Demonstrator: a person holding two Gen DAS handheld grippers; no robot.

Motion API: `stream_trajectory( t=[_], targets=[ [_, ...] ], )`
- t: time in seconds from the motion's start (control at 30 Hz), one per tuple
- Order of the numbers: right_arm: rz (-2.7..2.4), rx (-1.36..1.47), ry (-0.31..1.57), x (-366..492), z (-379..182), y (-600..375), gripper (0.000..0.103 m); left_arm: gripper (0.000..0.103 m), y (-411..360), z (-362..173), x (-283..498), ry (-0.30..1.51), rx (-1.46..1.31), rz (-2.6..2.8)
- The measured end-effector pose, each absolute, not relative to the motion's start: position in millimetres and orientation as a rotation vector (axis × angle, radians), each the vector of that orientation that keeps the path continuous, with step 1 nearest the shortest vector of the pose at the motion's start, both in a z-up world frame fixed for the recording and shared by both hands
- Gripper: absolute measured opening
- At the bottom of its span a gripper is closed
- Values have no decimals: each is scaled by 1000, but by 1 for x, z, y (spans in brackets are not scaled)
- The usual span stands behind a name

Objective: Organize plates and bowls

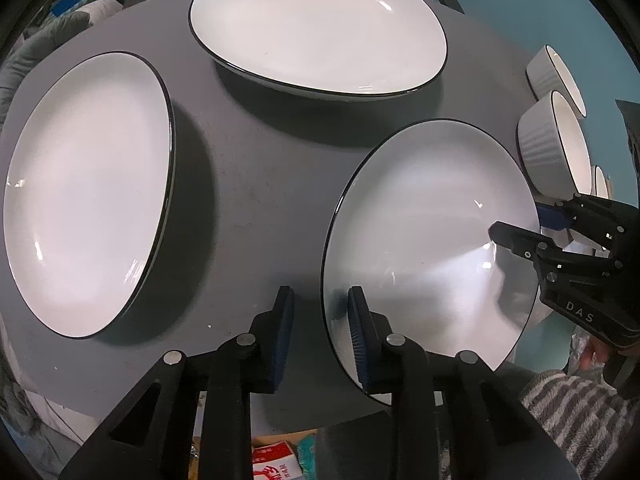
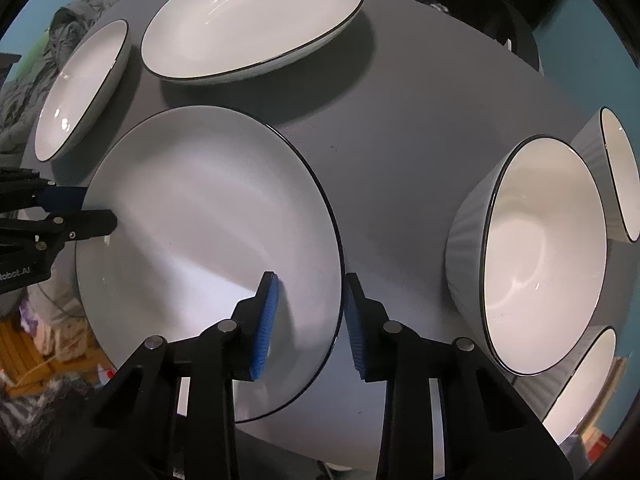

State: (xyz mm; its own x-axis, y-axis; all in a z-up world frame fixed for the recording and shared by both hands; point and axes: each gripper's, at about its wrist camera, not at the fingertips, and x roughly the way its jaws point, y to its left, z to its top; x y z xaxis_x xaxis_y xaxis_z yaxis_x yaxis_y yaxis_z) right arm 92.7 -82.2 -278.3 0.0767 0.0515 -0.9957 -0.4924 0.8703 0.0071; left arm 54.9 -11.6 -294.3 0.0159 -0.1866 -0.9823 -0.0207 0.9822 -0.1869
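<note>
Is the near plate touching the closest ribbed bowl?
Apart. The right wrist view shows bare gray table between the near plate and the closest ribbed bowl.

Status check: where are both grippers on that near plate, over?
Left gripper open, straddling near plate rim. Right gripper open, straddling opposite rim. Plate not yet clamped. Ribbed bowls beside it, two plates beyond.

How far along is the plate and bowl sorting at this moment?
Early. Nothing looks stacked: three white black-rimmed plates lie apart on the grey table. In hand: the near plate, both open grippers straddling its rim, left gripper on one side, right gripper opposite, neither closed. Left: the far plate, the left plate and the white ribbed bowls, standing side by side, unstacked.
</note>
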Motion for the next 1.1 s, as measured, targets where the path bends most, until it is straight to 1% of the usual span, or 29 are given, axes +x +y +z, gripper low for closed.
stream_trajectory(
  t=[0.1, 0.2, 0.27, 0.53, 0.73, 0.77, 0.93, 1.1],
  targets=[
    [420, -359, 1459, 93, -282, -83, 32, 25, -16, -295, 54, 1560, -157, -137],
    [427, -347, 1480, 96, -286, -83, 32, 25, -17, -301, 72, 1567, -161, -145],
    [433, -352, 1491, 95, -287, -82, 31, 19, -23, -304, 70, 1569, -168, -161],
    [449, -309, 1526, 108, -289, -84, 23, 19, -27, -311, 68, 1579, -167, -175],
    [461, -314, 1523, 107, -295, -88, 22, 18, -21, -318, 80, 1591, -172, -167],
    [465, -310, 1528, 120, -286, -85, 22, 18, -20, -321, 82, 1594, -176, -163],
    [473, -286, 1550, 130, -282, -86, 18, 17, -17, -322, 87, 1606, -182, -148],
    [494, -284, 1558, 134, -287, -86, 16, 17, -14, -328, 87, 1618, -211, -131]
  ],
)
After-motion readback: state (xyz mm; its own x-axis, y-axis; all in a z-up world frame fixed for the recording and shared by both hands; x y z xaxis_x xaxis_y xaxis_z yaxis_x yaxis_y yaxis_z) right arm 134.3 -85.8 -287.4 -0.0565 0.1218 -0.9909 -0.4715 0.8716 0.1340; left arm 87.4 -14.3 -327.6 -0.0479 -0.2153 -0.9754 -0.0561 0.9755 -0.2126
